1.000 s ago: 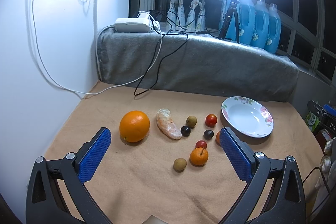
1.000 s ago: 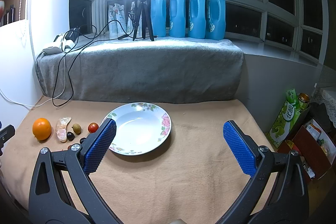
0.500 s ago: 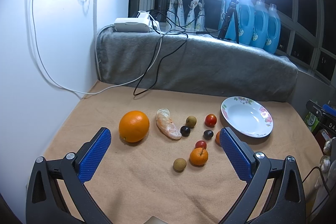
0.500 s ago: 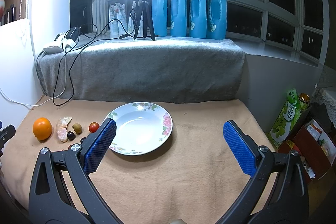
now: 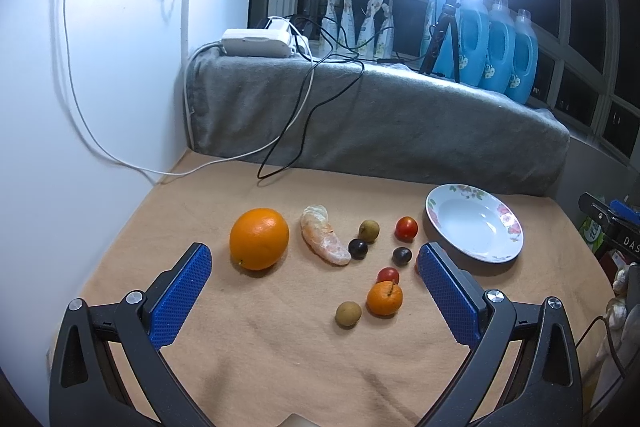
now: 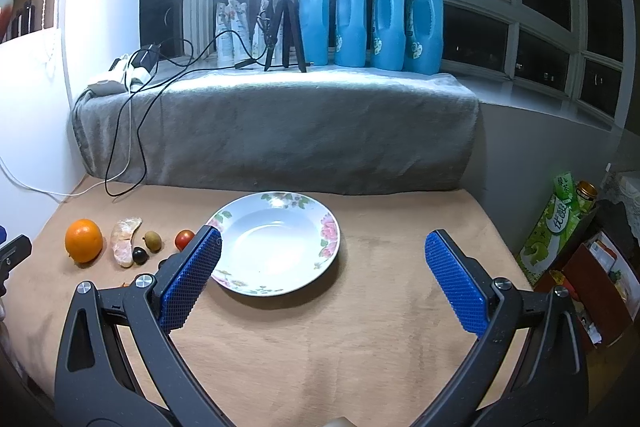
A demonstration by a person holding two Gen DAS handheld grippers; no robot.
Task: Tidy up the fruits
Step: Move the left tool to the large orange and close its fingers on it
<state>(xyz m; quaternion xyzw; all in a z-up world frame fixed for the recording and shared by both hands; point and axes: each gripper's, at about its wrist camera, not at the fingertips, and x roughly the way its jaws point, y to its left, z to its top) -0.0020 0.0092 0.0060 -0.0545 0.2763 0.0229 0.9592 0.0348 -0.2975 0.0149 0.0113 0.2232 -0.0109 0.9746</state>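
Fruit lies scattered on the tan cloth: a big orange point(image 5: 259, 238), a peeled mandarin point(image 5: 325, 241), a small mandarin point(image 5: 384, 298), two cherry tomatoes point(image 5: 406, 228), two dark grapes point(image 5: 357, 248) and two brown longans point(image 5: 348, 313). An empty floral plate point(image 5: 474, 229) sits to their right. My left gripper point(image 5: 314, 263) hovers open above the fruit, holding nothing. My right gripper point(image 6: 322, 247) hangs open over the plate point(image 6: 276, 243), nothing between its fingers. In the right wrist view the orange point(image 6: 83, 240) and peeled mandarin point(image 6: 125, 241) lie at far left.
A grey blanket-covered ledge point(image 6: 276, 131) rises behind the cloth, carrying a ring light on a tripod point(image 6: 289, 23), blue detergent bottles point(image 6: 390, 19) and cables. A white wall point(image 5: 80, 107) bounds the left. Boxes and packets point(image 6: 576, 251) stand beyond the right edge.
Both views have shifted only slightly. No fruit has moved, and both grippers stay open.
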